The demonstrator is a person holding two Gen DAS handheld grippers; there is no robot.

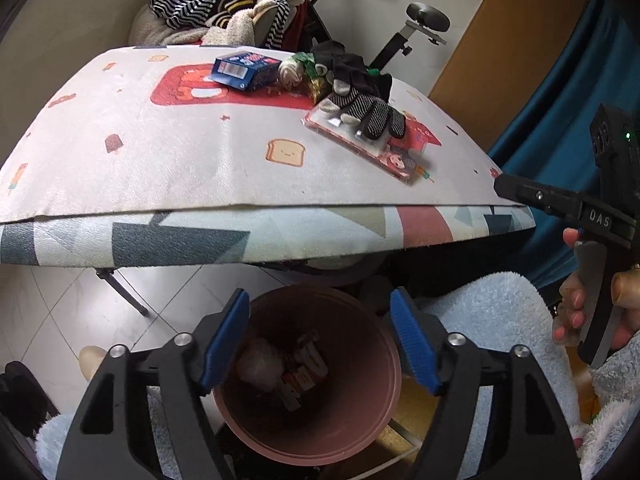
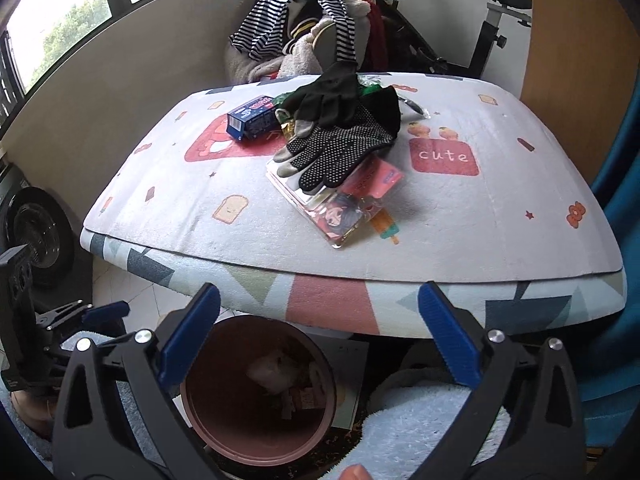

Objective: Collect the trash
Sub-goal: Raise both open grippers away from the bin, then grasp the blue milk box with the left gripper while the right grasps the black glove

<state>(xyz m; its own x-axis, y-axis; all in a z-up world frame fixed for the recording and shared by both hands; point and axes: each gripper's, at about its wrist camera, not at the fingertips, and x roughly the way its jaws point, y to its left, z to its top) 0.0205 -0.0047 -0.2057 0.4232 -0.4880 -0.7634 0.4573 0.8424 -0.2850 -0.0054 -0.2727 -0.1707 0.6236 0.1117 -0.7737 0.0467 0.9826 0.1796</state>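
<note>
A pink trash bin point(image 1: 360, 412) stands on the floor under the table's near edge, with wrappers and crumpled paper inside; it also shows in the right wrist view point(image 2: 256, 436). My left gripper point(image 1: 320, 340) hangs open and empty just above the bin. My right gripper point(image 2: 320, 332) is open and empty, above and to the right of the bin. On the table lie a blue box point(image 1: 246, 69) point(image 2: 254, 118), crumpled green wrappers point(image 1: 308, 76), black dotted gloves point(image 1: 360, 104) point(image 2: 340, 140) and a clear packet with pink cards point(image 1: 384, 152) point(image 2: 344, 208).
The table point(image 2: 460, 216) has a patterned white cover. A chair heaped with striped clothes point(image 2: 296, 28) and an exercise bike point(image 2: 492, 20) stand behind it. A blue curtain point(image 1: 560, 112) hangs at the right. My right gripper's body and the holding hand point(image 1: 592, 272) show in the left wrist view.
</note>
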